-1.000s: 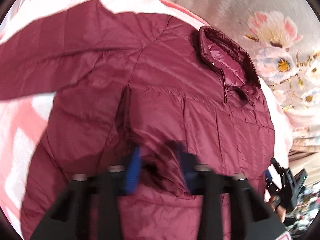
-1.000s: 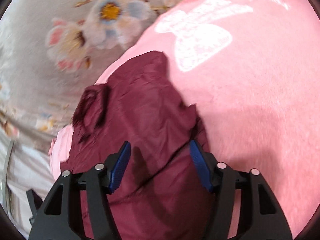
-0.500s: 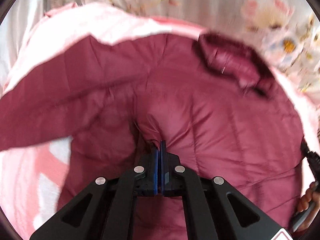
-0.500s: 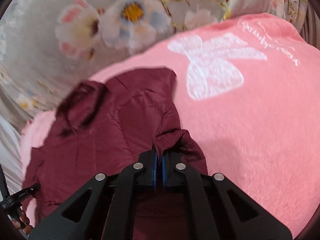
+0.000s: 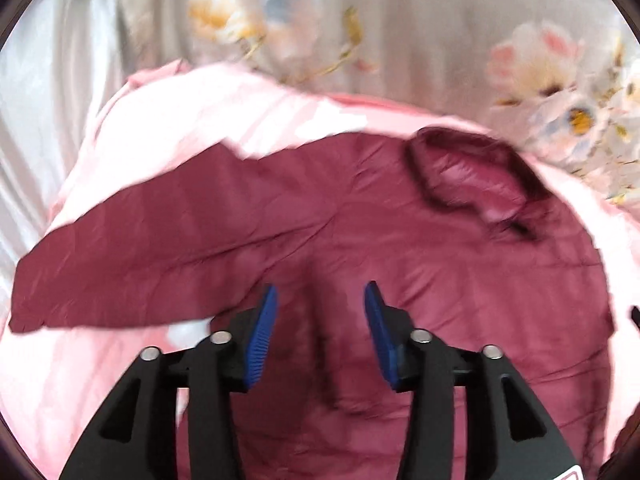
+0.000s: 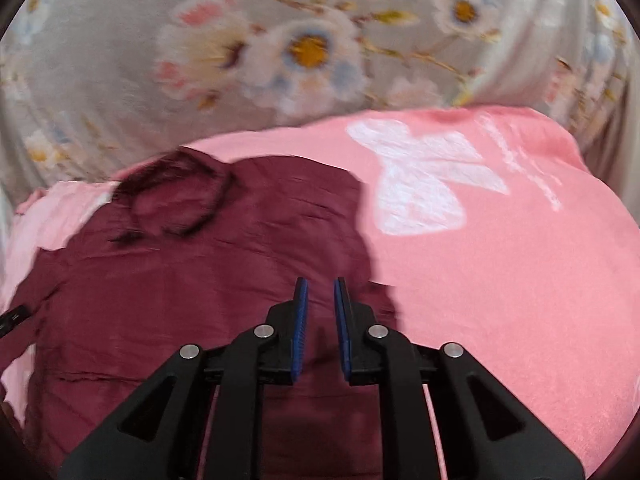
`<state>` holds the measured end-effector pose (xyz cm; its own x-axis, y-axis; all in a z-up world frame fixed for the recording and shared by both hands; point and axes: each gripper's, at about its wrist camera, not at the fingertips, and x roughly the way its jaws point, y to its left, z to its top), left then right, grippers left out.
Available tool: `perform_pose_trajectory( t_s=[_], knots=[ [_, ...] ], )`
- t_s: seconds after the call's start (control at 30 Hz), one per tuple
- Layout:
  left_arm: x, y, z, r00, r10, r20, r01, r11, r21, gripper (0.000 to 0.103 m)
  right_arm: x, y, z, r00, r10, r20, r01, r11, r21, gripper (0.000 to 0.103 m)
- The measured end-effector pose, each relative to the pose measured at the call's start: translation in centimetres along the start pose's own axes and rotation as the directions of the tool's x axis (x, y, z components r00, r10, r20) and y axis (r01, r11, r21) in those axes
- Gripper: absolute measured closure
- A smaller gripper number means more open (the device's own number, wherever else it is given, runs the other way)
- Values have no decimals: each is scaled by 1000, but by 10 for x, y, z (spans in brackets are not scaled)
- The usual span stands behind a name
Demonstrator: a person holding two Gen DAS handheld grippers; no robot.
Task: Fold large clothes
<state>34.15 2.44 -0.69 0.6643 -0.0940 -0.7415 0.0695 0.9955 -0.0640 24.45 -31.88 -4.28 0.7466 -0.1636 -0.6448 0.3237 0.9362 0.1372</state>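
Note:
A maroon quilted jacket [image 5: 420,248] lies spread on a pink blanket [image 5: 200,112], collar [image 5: 472,176] at the far side. One sleeve [image 5: 132,264] stretches out to the left. My left gripper [image 5: 319,304] is open and empty above the jacket's body. In the right wrist view the jacket [image 6: 192,280] lies at the left with its collar [image 6: 176,200] at the far side. My right gripper [image 6: 321,292] hovers over the jacket's right edge with its jaws a narrow gap apart and nothing between them.
The pink blanket [image 6: 500,280] with a white bow print [image 6: 420,184] stretches to the right. A grey floral curtain [image 6: 280,48] hangs behind the bed; it also shows in the left wrist view [image 5: 400,32].
Both grippers were shut on jacket fabric half a second ago and have let go. The left jaws now stand wide open, the right only slightly. Both have lifted back from the jacket.

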Motion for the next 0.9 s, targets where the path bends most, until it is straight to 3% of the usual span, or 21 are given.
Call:
perform_pose_trajectory(
  t_s=[0.13, 0.3, 0.4, 0.57, 0.9],
  knots=[
    [16, -52, -4, 997, -70, -37, 73, 993, 88, 53, 22, 57, -9, 995, 81, -58, -87, 991, -104, 88],
    [60, -84, -31, 990, -55, -128, 74, 986, 152, 53, 57, 102, -40, 989, 75, -131, -100, 974, -202, 88],
    [72, -85, -44, 993, -45, -109, 60, 988, 145, 49, 71, 107, -55, 988, 40, -149, -75, 969, -236, 87],
    [75, -89, -54, 999, -4, -54, 13, 985, 174, 39, 78, 94, -61, 983, 88, -162, -115, 979, -166, 86],
    [77, -93, -55, 999, 12, -32, -6, 982, 188, 36, 78, 100, -64, 986, 78, -150, -105, 978, -179, 86]
  ],
)
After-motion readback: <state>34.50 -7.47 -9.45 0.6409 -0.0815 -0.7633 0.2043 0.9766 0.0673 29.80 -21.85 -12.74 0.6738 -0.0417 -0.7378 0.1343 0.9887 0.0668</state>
